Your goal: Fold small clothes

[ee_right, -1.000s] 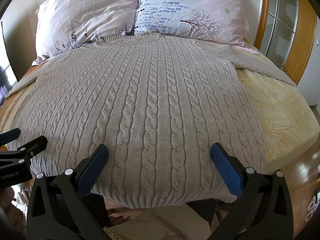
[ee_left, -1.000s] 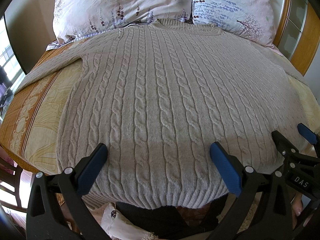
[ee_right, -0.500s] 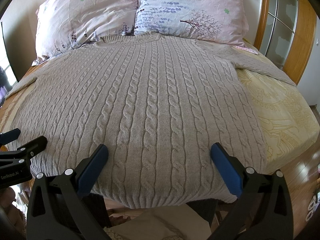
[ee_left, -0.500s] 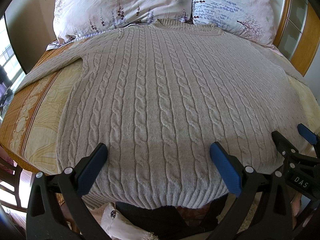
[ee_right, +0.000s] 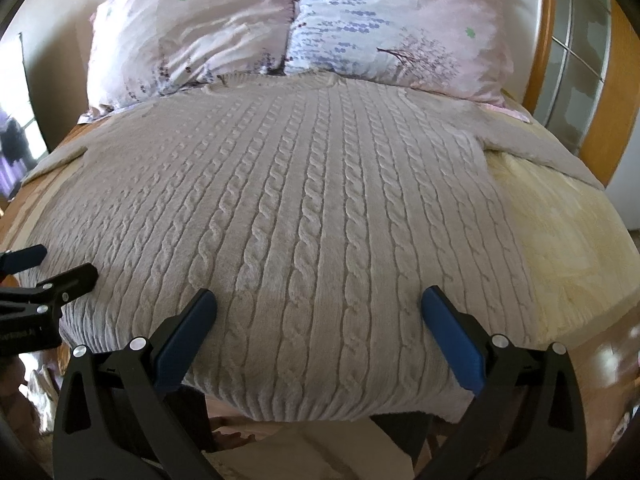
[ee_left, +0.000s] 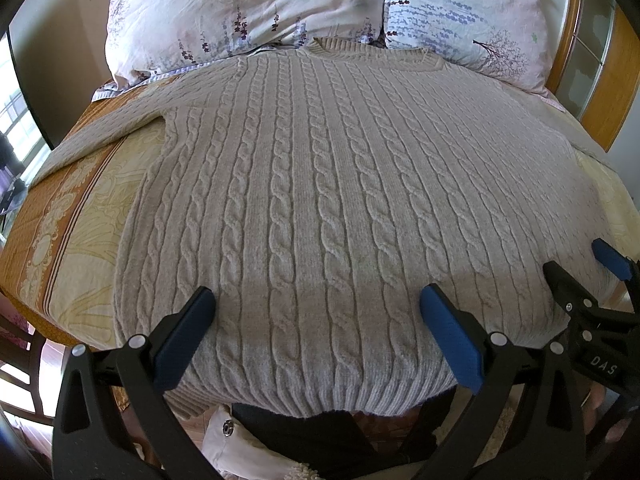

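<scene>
A beige cable-knit sweater (ee_left: 320, 184) lies spread flat on the bed, collar toward the pillows, sleeves out to both sides, hem hanging at the near edge. My left gripper (ee_left: 316, 300) hovers open above the hem, nothing between its blue pads. In the right wrist view the same sweater (ee_right: 312, 208) fills the middle, and my right gripper (ee_right: 318, 300) is open over the hem too. The right gripper (ee_left: 592, 268) shows at the right edge of the left wrist view; the left gripper (ee_right: 44, 268) shows at the left edge of the right wrist view.
Two floral pillows (ee_left: 248, 4) (ee_right: 392, 24) lean at the head of the bed. A yellow-and-orange patterned bedcover (ee_left: 68, 232) (ee_right: 560, 232) shows beside the sweater. A wooden headboard frame (ee_right: 600, 92) stands at the right. A person's dark clothing (ee_left: 320, 432) is below the hem.
The right wrist view has shifted and blurred: the right gripper has moved slightly forward and right over the sweater. The left gripper has stayed still.
</scene>
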A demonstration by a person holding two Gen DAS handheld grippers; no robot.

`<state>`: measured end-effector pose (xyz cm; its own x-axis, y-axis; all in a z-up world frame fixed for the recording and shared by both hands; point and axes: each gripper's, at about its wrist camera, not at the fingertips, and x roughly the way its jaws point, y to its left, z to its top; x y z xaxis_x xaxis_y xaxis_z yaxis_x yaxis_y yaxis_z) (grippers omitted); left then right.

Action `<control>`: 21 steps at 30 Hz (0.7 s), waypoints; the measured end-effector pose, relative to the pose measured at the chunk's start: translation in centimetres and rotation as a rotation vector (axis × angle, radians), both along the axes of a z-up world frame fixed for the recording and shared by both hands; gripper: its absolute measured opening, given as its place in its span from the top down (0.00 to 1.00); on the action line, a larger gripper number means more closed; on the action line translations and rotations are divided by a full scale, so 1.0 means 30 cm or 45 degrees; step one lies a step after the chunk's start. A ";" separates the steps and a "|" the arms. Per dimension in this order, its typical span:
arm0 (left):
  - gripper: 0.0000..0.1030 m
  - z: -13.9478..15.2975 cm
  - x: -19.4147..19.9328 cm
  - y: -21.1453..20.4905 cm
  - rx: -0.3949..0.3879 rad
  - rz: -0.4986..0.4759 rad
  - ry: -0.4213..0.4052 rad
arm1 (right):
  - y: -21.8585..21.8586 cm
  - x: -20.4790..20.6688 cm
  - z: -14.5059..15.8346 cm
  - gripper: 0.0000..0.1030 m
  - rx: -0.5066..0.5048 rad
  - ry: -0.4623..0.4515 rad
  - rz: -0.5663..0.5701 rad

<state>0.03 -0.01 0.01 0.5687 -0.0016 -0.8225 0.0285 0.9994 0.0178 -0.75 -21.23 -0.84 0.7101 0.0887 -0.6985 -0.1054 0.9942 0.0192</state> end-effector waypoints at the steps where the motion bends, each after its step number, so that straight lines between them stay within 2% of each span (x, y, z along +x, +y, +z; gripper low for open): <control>1: 0.02 0.000 0.001 0.000 0.001 -0.003 0.000 | -0.002 -0.001 -0.001 0.01 0.002 -0.012 0.013; 5: 0.02 0.004 -0.003 0.008 0.006 -0.009 -0.009 | -0.011 -0.004 -0.005 0.01 0.004 -0.082 0.075; 9: 0.02 0.007 0.026 -0.001 0.034 -0.012 -0.026 | -0.052 0.022 0.010 0.01 0.056 -0.086 0.082; 13: 0.02 0.028 0.079 -0.002 0.075 -0.021 -0.060 | -0.206 0.093 0.082 0.01 0.215 -0.128 -0.061; 19: 0.02 0.083 0.176 0.026 0.013 -0.065 -0.126 | -0.538 0.283 0.159 0.15 0.511 -0.091 -0.356; 21: 0.02 0.098 0.213 0.036 -0.007 -0.077 -0.127 | -0.625 0.335 0.153 0.24 0.587 -0.062 -0.435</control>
